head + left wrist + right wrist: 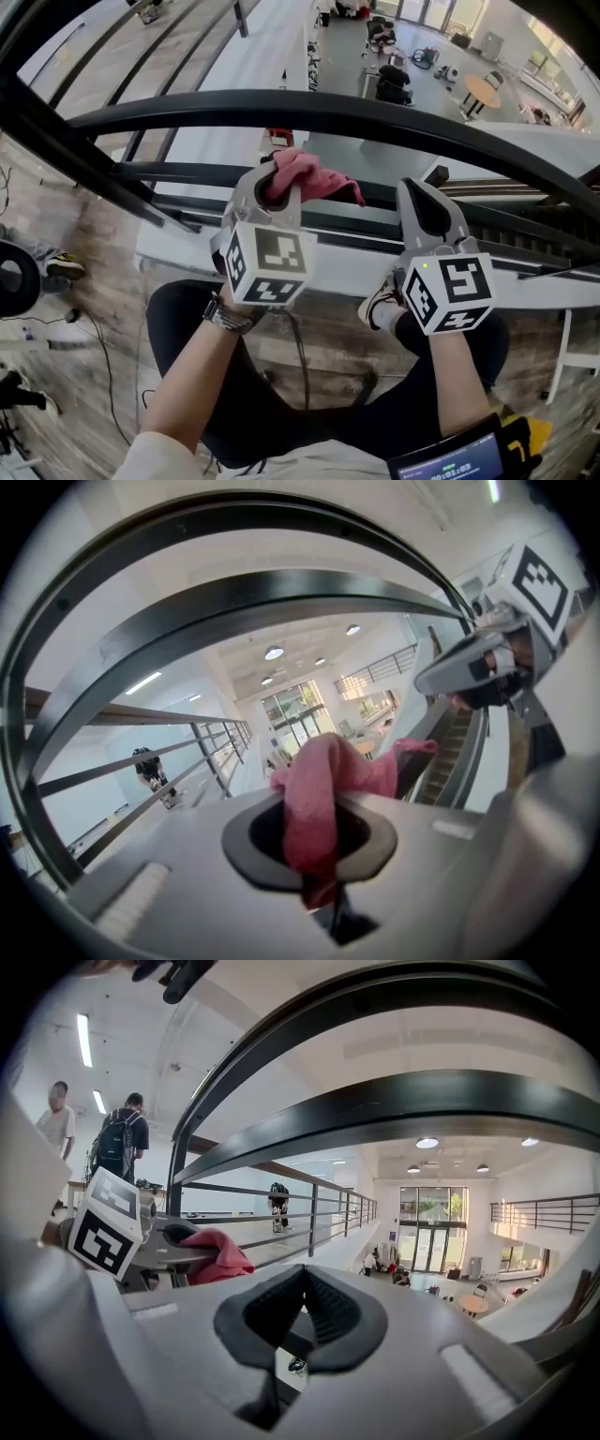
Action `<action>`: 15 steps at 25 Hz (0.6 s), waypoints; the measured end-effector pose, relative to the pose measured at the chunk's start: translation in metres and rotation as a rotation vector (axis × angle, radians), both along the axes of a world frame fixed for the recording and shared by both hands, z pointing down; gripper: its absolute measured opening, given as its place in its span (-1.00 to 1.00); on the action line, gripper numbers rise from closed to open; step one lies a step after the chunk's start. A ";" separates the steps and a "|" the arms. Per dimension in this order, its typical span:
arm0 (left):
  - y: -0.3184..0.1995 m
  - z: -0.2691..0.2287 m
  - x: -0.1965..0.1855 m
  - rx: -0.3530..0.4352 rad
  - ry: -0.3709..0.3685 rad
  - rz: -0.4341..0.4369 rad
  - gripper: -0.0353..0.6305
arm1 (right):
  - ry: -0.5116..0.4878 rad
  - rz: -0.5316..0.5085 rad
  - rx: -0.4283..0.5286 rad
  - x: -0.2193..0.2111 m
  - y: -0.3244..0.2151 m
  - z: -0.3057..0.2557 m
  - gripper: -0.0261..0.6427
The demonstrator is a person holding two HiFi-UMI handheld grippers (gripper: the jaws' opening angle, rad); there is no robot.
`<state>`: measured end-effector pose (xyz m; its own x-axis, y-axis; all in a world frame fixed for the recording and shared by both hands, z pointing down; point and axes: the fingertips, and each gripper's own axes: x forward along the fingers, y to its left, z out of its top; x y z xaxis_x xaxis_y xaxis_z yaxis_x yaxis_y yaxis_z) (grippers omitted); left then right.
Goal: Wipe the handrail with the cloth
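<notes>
The left gripper (279,184) is clamping one pink cloth (315,176) between its jaws; in the left gripper view (314,810) the cloth (324,769) is bunching up out of the black pads in a soft, fuzzy fold, with one corner trailing off to the right. The right gripper (424,201) is sitting with its jaws closed together and nothing between them, its ribbed black pads (323,1309) meeting at the tip.

I am counting two grippers, each carrying one white cube with black square markers, and one cloth. The handrail (375,116) is arching across in front of me as a smooth, dark, rounded metal bar, with a second dark bar running lower down. The cloth is hanging below the top rail and apart from it, over the lower bar.

Both forearms are reaching forward side by side, grippers pointing away from me at the railing, the left one slightly further out. A wristwatch (225,317) is showing on the left wrist.
</notes>
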<state>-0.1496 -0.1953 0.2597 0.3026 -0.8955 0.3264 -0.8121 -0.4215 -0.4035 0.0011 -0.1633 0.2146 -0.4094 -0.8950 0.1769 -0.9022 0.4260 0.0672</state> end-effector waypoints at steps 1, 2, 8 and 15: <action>-0.002 0.001 0.008 -0.010 0.007 0.006 -0.82 | -0.004 -0.002 -0.001 0.006 -0.003 0.000 -0.92; -0.004 0.001 0.015 -0.023 0.007 0.014 -0.82 | -0.005 -0.003 0.001 0.011 -0.006 0.000 -0.92; 0.001 0.000 0.020 -0.040 -0.100 0.065 -0.82 | 0.013 -0.009 0.013 0.004 -0.007 0.006 -0.92; 0.020 -0.001 0.000 -0.017 -0.099 0.088 -0.82 | 0.018 -0.042 0.046 -0.020 0.015 0.001 -0.92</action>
<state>-0.1497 -0.1757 0.2589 0.3451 -0.8613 0.3729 -0.7286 -0.4963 -0.4720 -0.0184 -0.1485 0.2160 -0.4443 -0.8843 0.1436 -0.8819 0.4599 0.1037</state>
